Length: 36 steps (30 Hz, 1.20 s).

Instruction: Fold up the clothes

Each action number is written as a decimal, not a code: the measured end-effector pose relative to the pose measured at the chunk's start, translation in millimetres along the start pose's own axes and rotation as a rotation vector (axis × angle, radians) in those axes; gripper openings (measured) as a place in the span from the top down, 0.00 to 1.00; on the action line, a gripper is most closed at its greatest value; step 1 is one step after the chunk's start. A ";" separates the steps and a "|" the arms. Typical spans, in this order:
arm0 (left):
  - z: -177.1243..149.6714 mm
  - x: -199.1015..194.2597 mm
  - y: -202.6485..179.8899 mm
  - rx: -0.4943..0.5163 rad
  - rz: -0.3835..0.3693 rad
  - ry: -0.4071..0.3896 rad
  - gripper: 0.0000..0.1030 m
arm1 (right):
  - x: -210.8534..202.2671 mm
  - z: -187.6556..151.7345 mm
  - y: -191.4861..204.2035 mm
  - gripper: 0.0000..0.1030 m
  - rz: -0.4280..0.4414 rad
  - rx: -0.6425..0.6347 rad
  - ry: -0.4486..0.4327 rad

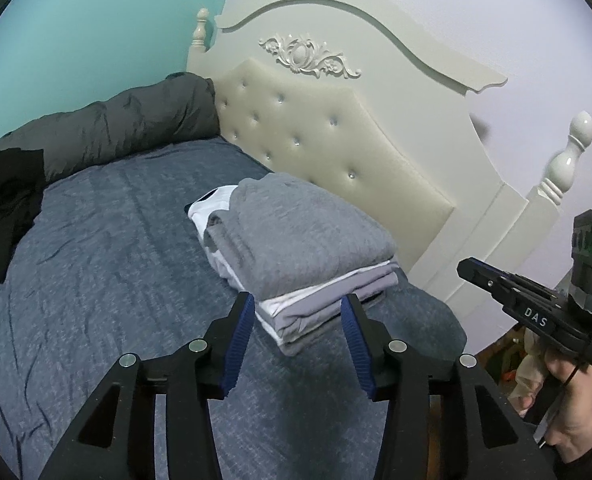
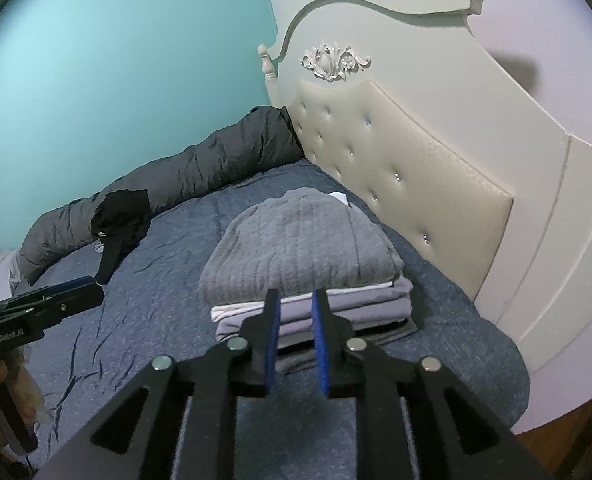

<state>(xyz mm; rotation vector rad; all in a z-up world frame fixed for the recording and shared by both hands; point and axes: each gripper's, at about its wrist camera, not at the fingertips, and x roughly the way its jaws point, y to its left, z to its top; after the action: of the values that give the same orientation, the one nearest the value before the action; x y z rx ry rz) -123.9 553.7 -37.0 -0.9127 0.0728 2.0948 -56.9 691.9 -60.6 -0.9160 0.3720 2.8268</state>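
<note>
Both claws hang empty, jaws apart: the left claw (image 1: 298,304) wider, the right claw (image 2: 296,300) narrower. Just ahead of them the folded clothes stack (image 1: 296,248) sits on the bed (image 1: 116,248) by the headboard (image 1: 336,136).

The bed (image 1: 108,248) lies open across its middle. A folded stack (image 1: 296,240) fills the corner by the headboard (image 1: 336,128); a rolled grey duvet (image 1: 108,128) and black garment (image 1: 8,196) block the far edge.
</note>
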 end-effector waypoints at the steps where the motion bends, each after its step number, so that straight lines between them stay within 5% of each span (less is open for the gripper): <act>1: -1.9 -2.7 -0.1 0.001 -0.001 -0.001 0.51 | -3.0 -2.6 2.8 0.81 0.000 0.002 0.000; 18: -32.9 -48.6 -1.9 0.028 -0.006 -0.032 0.45 | -53.2 -43.9 34.5 0.79 -0.038 0.008 -0.011; 36: -76.3 -80.9 -1.6 0.074 0.015 -0.048 0.38 | -83.8 -89.9 58.4 0.54 -0.038 0.021 -0.007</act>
<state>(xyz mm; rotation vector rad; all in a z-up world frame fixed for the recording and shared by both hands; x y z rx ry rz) -46.7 473.9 -41.7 -0.8197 0.1320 2.1126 48.0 605.7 -70.3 -0.8989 0.3788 2.7854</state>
